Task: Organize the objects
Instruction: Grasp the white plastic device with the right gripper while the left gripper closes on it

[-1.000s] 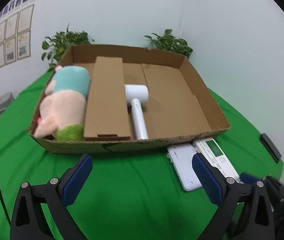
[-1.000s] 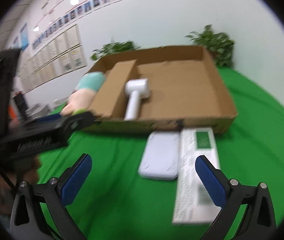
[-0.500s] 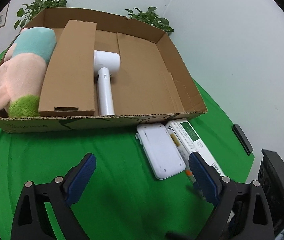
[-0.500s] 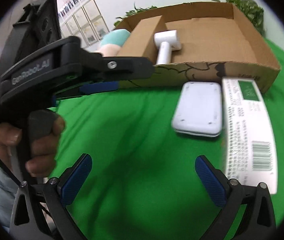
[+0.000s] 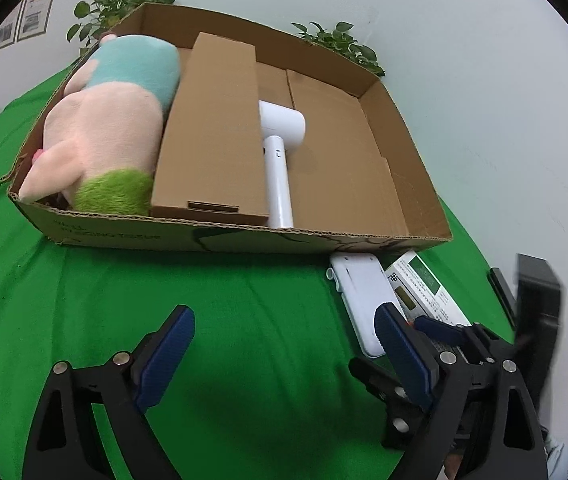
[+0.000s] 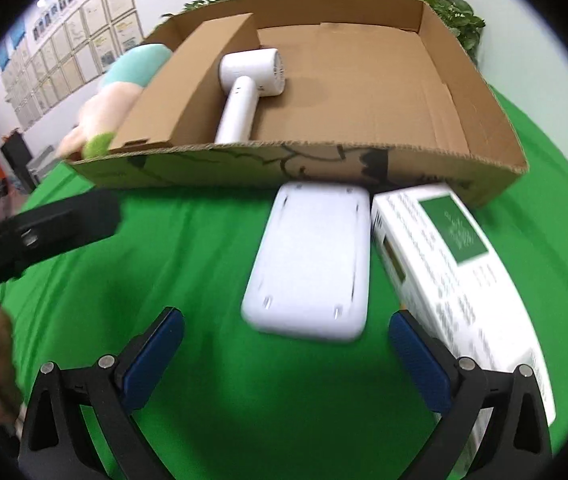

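A shallow cardboard box [image 5: 243, 236] [image 6: 284, 164] on the green cloth holds a plush toy [image 5: 103, 120] [image 6: 111, 96], a long brown carton [image 5: 211, 128] [image 6: 187, 84] and a white hair dryer [image 5: 277, 148] [image 6: 247, 80]. In front of the box lie a flat white device [image 5: 360, 304] [image 6: 312, 268] and a white-and-green printed box [image 5: 424, 288] [image 6: 452, 272]. My left gripper [image 5: 284, 360] is open and empty over the cloth. My right gripper [image 6: 284, 356] is open and empty, just short of the white device; it also shows in the left wrist view [image 5: 444, 332].
Potted plants [image 5: 336, 40] stand behind the box by the white wall. A dark flat object [image 5: 500, 288] lies at the table's right edge. The left gripper's body [image 6: 39, 224] and the hand holding it show at left in the right wrist view.
The right gripper has moved forward toward the white device, which now lies just ahead of its jaws. The left gripper has swung left, so the device sits behind its right finger.
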{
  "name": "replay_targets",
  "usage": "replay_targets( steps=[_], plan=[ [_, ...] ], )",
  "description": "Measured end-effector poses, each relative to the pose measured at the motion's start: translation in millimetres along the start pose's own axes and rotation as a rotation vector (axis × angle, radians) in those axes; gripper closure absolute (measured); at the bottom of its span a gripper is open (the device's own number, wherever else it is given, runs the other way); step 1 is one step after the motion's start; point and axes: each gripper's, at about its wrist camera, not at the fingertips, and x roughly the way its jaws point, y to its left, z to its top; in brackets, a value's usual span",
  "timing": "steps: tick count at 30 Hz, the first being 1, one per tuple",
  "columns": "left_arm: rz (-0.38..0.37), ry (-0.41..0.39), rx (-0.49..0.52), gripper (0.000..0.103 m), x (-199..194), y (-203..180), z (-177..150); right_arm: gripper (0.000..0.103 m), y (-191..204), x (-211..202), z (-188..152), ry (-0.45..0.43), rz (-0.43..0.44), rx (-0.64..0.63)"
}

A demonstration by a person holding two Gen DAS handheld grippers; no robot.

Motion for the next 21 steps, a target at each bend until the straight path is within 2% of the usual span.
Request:
replay_targets(
  steps=[3, 6, 7, 12, 15, 18, 19, 21],
  plan=[
    [0.008, -0.011, 0.002, 0.012, -6.1, 8.6, 1.7, 0.007, -1.6, 14.0, -2.1, 0.054, -0.032, 0.01],
    [0.003, -0.016, 0.01, 0.012, -10.0, 10.3, 1.2, 0.024, 8.3, 14.5, -2.1, 0.036, -0.061, -0.031],
    [0.002, -0.017, 0.009, 0.012, -11.1, 11.4, 1.5, 0.035, 9.5, 12.9, -1.8, 0.027, -0.06, -0.03],
    [-0.044, 0.01, 0.021, 0.012, -11.1, 7.5, -2.6, 0.035, 9.4, -1.3, -15.7, 0.028, 0.011, -0.012],
    [-0.177, 0.086, -0.017, 0.012, 0.5, 4.7, -8.4, 0.035, 9.4, -23.6, -31.4, -0.003, 0.05, -0.002],
    [-0.276, 0.144, -0.057, 0.017, 11.3, -1.0, -15.4, 0.035, 7.7, -28.5, -46.5, 0.032, 0.108, 0.012],
    [-0.289, 0.161, -0.06, 0.017, 15.8, -4.1, -17.6, 0.033, 8.2, -27.5, -52.4, 0.043, 0.111, 0.003],
    [-0.311, 0.19, -0.059, 0.018, 25.3, -9.9, -21.9, 0.022, 1.5, -24.0, -47.8, 0.025, 0.102, -0.022]
  ],
)
